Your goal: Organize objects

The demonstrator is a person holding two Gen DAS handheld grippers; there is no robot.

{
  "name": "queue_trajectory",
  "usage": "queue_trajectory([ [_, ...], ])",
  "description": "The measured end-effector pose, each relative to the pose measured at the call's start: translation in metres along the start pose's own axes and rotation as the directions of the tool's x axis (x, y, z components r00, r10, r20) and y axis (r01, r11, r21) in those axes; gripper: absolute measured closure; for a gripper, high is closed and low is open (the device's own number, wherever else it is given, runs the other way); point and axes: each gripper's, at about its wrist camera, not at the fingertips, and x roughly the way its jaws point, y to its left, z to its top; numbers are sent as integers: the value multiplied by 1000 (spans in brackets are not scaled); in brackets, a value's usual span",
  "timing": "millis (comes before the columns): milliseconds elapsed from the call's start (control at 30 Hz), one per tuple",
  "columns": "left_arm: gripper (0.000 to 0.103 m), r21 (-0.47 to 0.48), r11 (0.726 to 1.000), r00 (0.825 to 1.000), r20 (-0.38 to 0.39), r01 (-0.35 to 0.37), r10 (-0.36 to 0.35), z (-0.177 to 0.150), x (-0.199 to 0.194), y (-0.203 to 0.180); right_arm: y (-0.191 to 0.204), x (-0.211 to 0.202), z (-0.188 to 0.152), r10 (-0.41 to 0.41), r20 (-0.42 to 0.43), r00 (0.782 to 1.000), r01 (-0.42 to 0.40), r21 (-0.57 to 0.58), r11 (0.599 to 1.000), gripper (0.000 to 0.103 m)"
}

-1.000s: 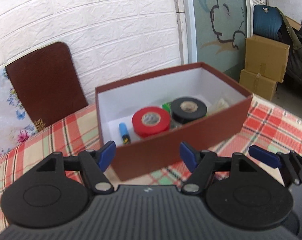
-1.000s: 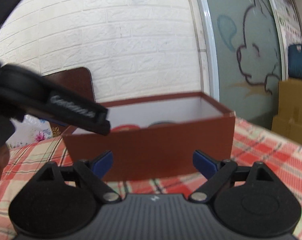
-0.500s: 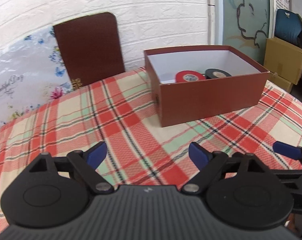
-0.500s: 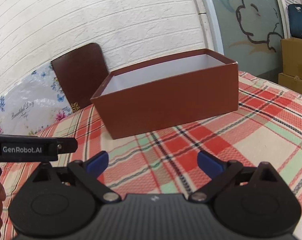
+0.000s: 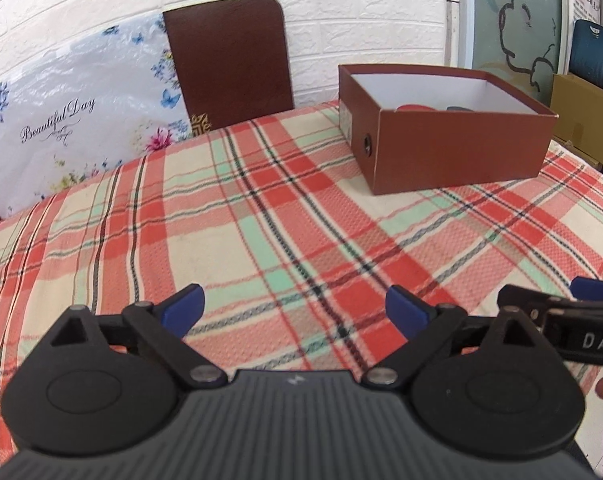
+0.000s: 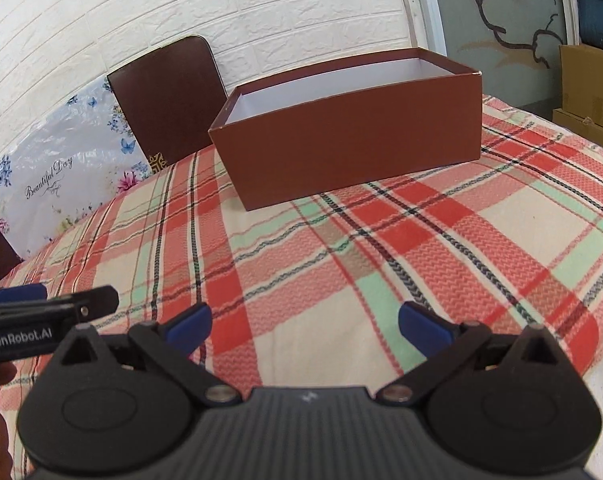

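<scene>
My fingers on both the left gripper and the right gripper are spread, holding nothing. The brown box at the table's far edge mostly hides a red roll.

"Beautiful Day" on floral bag; "GenRobot.AI" on left gripper.

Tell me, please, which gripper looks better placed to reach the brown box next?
Probably the right gripper: the brown box lies almost straight ahead of its open fingers. From the left gripper, also open and empty, it sits off to the right.
</scene>
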Motion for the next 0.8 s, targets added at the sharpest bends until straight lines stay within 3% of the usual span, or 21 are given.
queue_trajectory([
  [333, 0, 2, 1000, 1000, 4, -30, 30, -9, -7, 8, 11, -15, -2, -55, 68, 996, 55, -3, 998, 0],
  [800, 0, 21, 998, 997, 41, -64, 63, -8, -16, 2, 5, -16, -3, -50, 74, 996, 50, 0, 999, 0],
])
